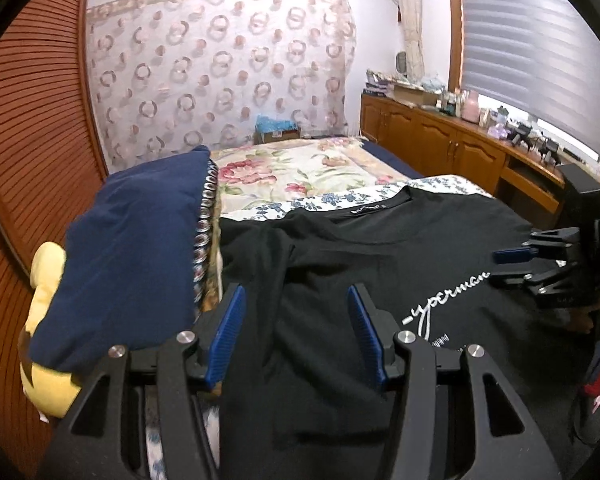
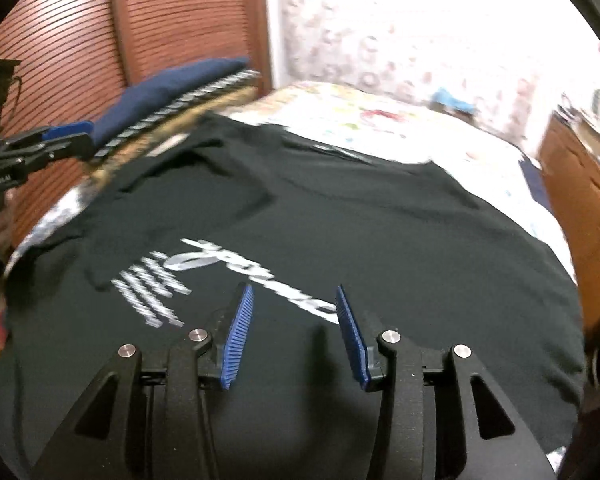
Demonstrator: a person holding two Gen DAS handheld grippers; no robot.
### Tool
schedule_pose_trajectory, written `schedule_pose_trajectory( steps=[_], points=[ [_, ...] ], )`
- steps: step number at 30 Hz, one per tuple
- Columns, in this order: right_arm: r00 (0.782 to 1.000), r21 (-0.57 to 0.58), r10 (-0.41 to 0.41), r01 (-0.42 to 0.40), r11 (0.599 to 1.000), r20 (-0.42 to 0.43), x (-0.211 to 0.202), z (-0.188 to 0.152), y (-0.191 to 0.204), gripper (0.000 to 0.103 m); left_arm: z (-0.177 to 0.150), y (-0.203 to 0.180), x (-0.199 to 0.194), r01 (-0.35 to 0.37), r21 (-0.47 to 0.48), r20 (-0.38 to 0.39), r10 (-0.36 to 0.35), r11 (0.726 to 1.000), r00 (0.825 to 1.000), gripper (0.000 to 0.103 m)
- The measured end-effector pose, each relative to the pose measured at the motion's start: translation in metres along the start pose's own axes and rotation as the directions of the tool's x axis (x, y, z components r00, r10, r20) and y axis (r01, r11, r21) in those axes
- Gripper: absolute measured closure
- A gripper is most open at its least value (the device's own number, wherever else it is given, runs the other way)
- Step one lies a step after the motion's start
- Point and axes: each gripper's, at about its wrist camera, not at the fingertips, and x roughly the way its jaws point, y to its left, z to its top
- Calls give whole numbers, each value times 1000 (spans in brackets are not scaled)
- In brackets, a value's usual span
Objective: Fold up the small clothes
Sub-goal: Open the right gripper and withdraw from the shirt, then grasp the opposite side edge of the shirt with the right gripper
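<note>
Right wrist view motion-blurred: white print on the black shirt unreadable there. In the left view the print is partly covered by the right gripper, reading only "-yperman". Shirt's lower edge cut off in both views. Shirt lies spread on the bed, collar far side, beside a navy pillow.

Left gripper: jaws apart, nothing between, over the shirt. Right gripper: jaws apart, empty; contact with the cloth unclear.
</note>
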Motion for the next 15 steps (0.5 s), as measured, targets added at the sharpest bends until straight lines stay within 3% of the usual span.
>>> schedule_pose_trajectory(
  steps=[6, 15],
  points=[
    [998, 64, -59, 58, 996, 16, -24, -19, -46, 60, 6, -1, 33, -23, -2, -60, 23, 1000, 998, 51],
    [981, 186, -194, 187, 965, 23, -66, -49, -121, 60, -6, -14, 51, 5, -6, -102, -6, 1000, 995, 51]
  ],
)
